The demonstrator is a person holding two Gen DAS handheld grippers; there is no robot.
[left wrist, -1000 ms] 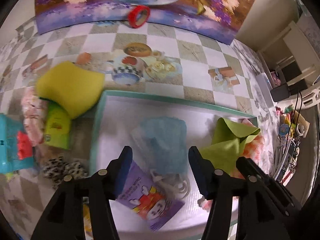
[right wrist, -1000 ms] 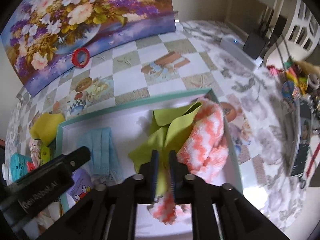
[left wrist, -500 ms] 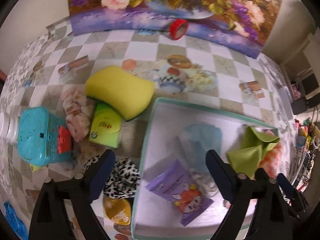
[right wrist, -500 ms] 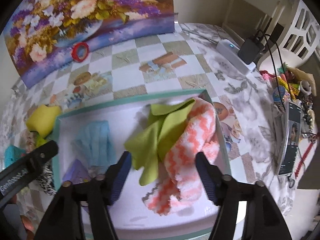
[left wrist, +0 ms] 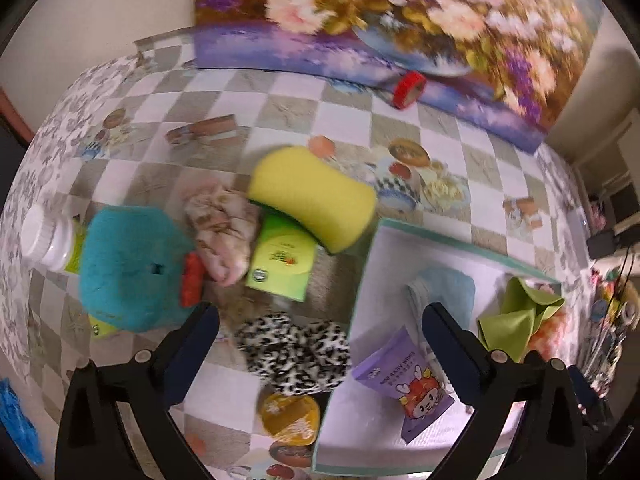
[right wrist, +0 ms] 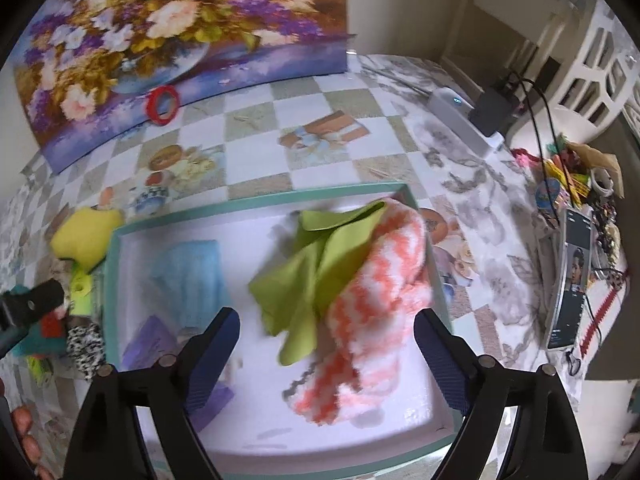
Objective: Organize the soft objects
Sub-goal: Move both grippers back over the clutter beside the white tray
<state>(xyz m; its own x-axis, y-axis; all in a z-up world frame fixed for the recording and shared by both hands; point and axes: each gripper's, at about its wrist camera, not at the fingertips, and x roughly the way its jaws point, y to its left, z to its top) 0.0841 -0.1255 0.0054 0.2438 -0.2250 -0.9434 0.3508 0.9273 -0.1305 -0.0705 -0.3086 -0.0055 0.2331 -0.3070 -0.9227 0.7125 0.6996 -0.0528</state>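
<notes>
My left gripper (left wrist: 320,344) is open and empty above a leopard-print scrunchie (left wrist: 294,354) lying left of the teal-rimmed tray (left wrist: 444,236). Behind it lie a yellow sponge (left wrist: 312,196), a pale floral cloth (left wrist: 222,228) and a green packet (left wrist: 282,262). My right gripper (right wrist: 326,344) is open and empty over the tray (right wrist: 256,204), above a green cloth (right wrist: 316,264) and an orange-white fuzzy sock (right wrist: 372,308). The tray also holds a blue face mask (right wrist: 188,276) and a purple wipes packet (left wrist: 404,376).
A teal toy (left wrist: 132,268) and a white-capped bottle (left wrist: 48,240) lie at the left. A yellow pouch (left wrist: 290,418) sits below the scrunchie. A floral painting (right wrist: 160,40) with a red tape roll (right wrist: 162,104) stands at the back. A phone (right wrist: 570,276) and clutter lie right.
My left gripper has opened wide and swung left from over the tray to above the scrunchie. My right gripper has opened, letting go of the green cloth, and lifted slightly.
</notes>
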